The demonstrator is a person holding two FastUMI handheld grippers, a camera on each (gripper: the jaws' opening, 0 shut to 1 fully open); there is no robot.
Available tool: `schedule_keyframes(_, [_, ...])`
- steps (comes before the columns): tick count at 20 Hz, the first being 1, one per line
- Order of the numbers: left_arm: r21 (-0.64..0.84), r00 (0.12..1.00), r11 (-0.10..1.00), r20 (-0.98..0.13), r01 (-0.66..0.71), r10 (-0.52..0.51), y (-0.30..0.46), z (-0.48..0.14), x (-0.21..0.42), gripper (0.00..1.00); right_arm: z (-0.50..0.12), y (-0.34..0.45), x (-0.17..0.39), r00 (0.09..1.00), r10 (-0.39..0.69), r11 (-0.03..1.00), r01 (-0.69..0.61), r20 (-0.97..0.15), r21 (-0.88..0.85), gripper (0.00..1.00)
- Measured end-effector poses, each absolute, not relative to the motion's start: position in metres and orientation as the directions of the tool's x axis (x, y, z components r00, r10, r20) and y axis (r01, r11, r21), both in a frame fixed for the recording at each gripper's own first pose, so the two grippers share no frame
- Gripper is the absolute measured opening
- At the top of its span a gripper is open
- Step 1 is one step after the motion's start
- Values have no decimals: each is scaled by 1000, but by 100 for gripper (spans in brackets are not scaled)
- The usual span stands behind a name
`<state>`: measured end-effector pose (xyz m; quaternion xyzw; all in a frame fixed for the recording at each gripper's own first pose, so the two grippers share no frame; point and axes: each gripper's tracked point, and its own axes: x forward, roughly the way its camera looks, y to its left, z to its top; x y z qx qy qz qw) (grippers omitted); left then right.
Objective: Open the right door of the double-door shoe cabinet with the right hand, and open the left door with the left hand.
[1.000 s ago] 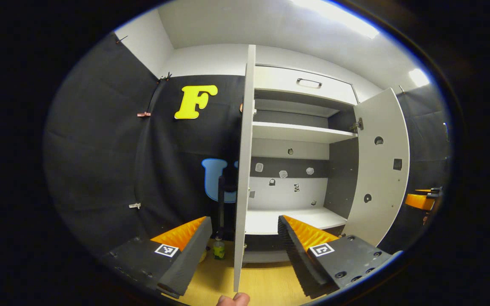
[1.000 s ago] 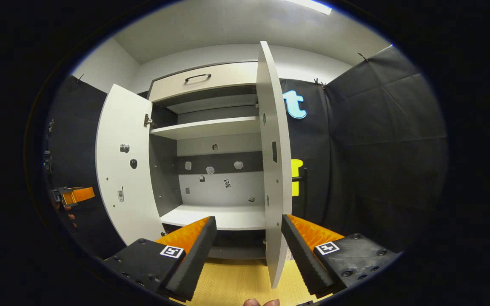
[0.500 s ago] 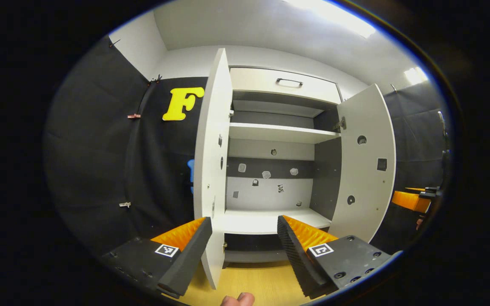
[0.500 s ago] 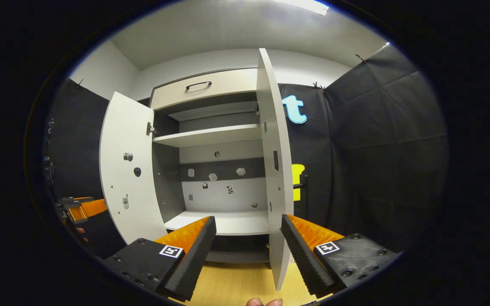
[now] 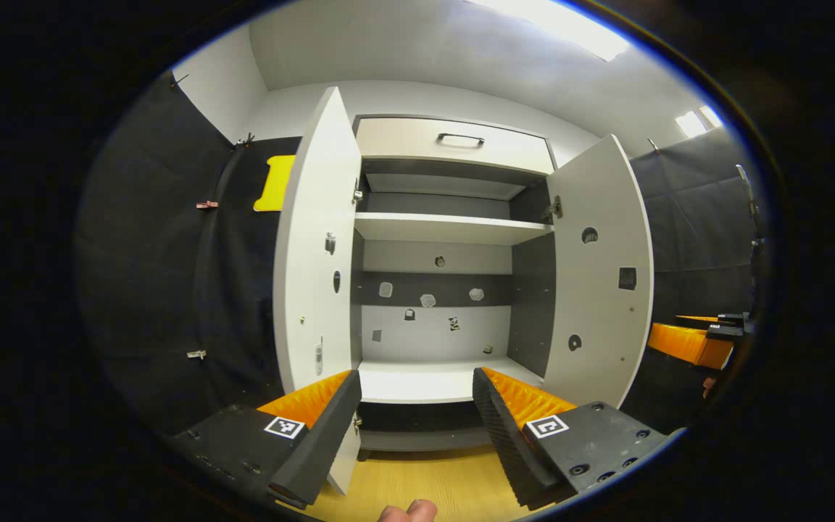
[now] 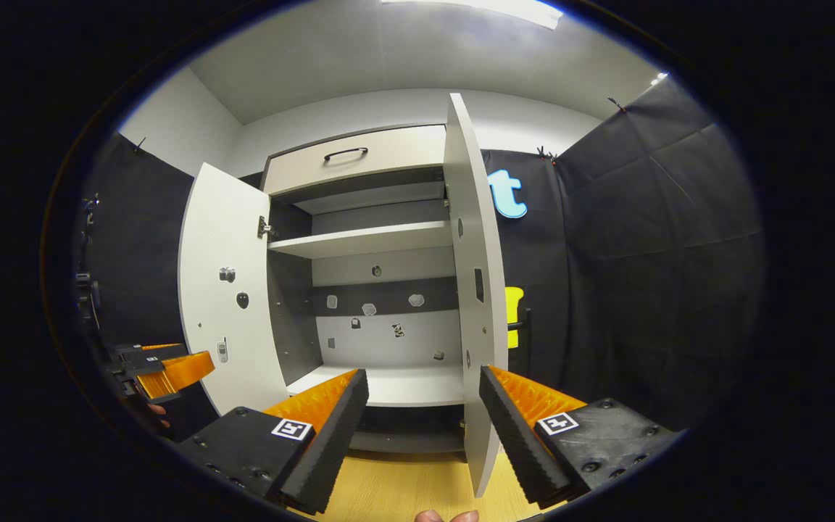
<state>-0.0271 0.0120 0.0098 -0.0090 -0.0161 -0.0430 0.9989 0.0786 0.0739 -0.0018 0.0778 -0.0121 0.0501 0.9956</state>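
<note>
Your left gripper (image 5: 416, 428) has its fingers spread apart and holds nothing; the lower edge of the left door (image 5: 316, 275) sits just behind its left finger. Your right gripper (image 6: 423, 428) is likewise spread and empty, with the right door (image 6: 474, 290) hanging between its fingers in the right gripper view, edge-on toward you; I cannot tell whether either touches its door. A fingertip (image 5: 409, 512) shows at the bottom edge. Below lies a wooden floor (image 5: 432, 482). Beyond stands the shoe cabinet (image 5: 435, 290), both doors swung open, showing two white shelves (image 5: 446, 228) and a top drawer (image 5: 454, 141) with a dark handle. Small stickers (image 5: 428, 299) dot the back panel.
</note>
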Motion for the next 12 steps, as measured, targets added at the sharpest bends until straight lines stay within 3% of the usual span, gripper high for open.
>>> schedule_keyframes(12, [-29, 997, 997, 20, 74, -74, 13, 6, -28, 95, -8, 75, 82, 994, 105, 981, -106, 14, 161, 97])
